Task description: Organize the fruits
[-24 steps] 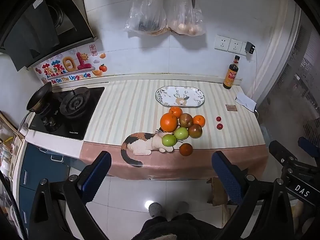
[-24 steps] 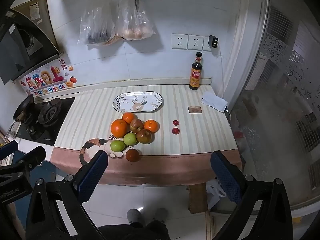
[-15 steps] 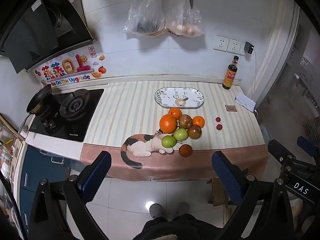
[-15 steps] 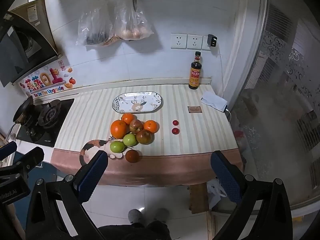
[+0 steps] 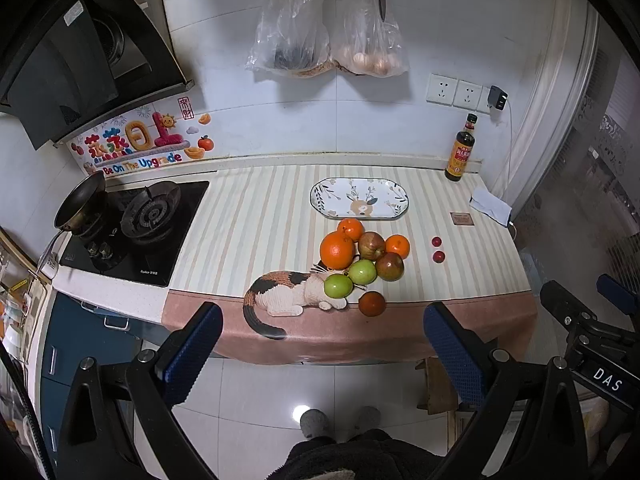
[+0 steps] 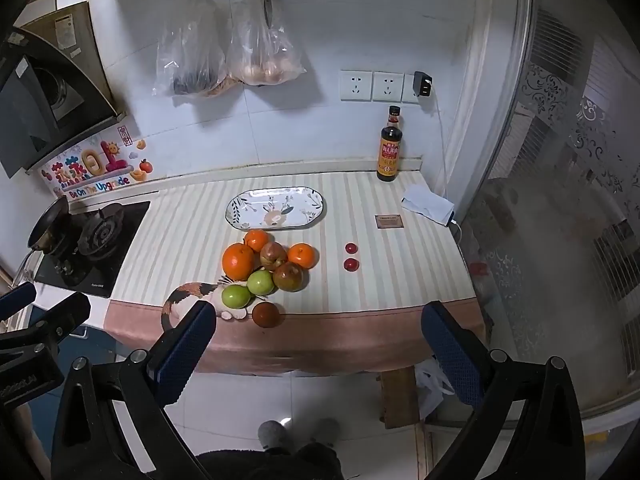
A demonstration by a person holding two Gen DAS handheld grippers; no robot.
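Note:
A heap of fruit sits on the striped counter cloth: a big orange [image 5: 337,251] [image 6: 238,261], smaller oranges, reddish apples [image 5: 389,266] [image 6: 288,276], two green apples [image 5: 338,285] [image 6: 236,296] and a dark orange fruit [image 5: 371,303] [image 6: 266,314] near the front edge. Behind the heap lies an empty oval plate [image 5: 359,203] [image 6: 276,212] with a deer print. Two small red fruits [image 5: 438,257] [image 6: 351,264] lie to the right. My left gripper [image 5: 320,350] and right gripper [image 6: 318,350] both hang open in front of the counter, well short of the fruit, nothing between their fingers.
A gas hob [image 5: 136,228] with a small pan [image 5: 80,200] is at the left. A sauce bottle [image 5: 460,152], a folded cloth [image 5: 490,206] and a small card [image 5: 462,218] stand at the back right. Bags and scissors hang on the wall. A person's feet [image 5: 336,424] stand on the tiled floor below.
Both views have drifted only slightly; the fruit and plate sit where they were, and both grippers stay wide open.

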